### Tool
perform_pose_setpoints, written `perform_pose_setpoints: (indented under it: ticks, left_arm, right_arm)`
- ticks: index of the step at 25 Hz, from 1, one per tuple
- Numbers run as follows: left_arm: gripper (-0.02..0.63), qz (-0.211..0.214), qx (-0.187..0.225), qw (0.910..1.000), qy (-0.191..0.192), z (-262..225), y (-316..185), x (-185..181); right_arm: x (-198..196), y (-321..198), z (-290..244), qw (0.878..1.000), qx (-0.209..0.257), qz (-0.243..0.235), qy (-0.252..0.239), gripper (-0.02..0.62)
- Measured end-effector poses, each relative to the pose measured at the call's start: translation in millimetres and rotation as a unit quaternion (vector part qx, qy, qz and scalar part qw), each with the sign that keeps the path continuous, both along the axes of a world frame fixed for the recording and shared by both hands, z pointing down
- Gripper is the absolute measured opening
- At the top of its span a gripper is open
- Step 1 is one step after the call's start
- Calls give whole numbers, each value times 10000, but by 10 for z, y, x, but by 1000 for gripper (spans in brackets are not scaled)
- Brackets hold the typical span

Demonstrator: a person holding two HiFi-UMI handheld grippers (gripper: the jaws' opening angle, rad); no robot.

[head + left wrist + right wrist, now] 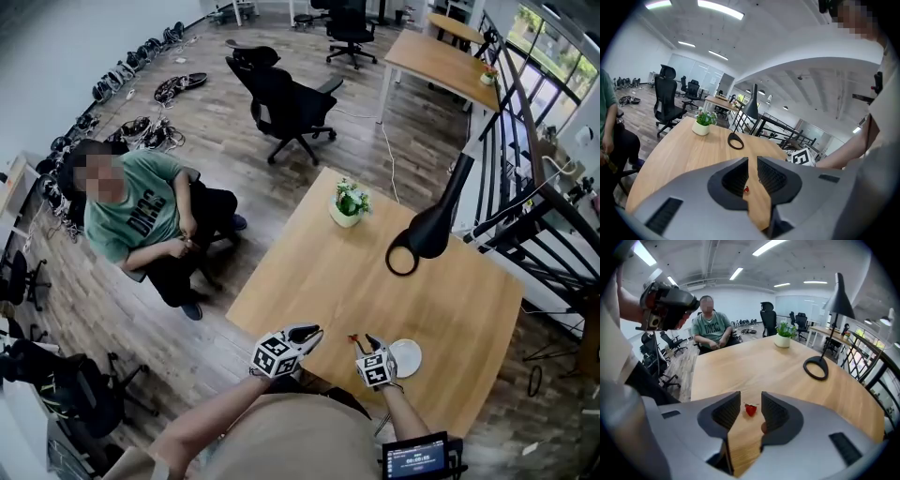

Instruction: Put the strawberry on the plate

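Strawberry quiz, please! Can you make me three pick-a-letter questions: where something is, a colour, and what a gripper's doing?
1. Where is the strawberry? A in a bowl; B on the table; C in a cup.
2. What colour is the plate? A white; B blue; C black.
3. The right gripper's jaws are: A shut tight; B apart, strawberry untouched; C squeezing the strawberry.
Answers: B, it lies on bare wood; A, it is plain white; B, gaps show either side of it.
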State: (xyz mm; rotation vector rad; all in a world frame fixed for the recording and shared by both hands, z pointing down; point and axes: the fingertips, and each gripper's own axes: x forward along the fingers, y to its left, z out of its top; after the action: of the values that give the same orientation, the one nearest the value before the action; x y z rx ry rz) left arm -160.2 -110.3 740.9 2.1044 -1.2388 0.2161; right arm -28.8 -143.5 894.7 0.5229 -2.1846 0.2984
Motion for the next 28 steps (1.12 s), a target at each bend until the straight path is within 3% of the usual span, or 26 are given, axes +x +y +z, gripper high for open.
perform_pose_setpoints:
  ticks: [5,9,16,23,28]
  left_arm:
    - [61,-78,-31,10000,-9,65,16,-35]
    - [61,-157,-9,9999,-32,70,75,-83]
    - [63,-304,-51,9995,-75,56,240,-208]
    - [63,-271,-47,9996,-96,87,391,-322]
    - [61,-218,3,9998,34,11,458,-390]
  right_arm:
    - [-113,99,514,9970,-107,-491,582,121]
    - [-169,72,806,9953,-95,-529,800,156]
    - [-228,10,1089,9927,-48,-584,1057,156]
    - [-204,40,1170,9939,-104,-190,1079,140]
    - [-235,210,907,9969,-242,366,653,137]
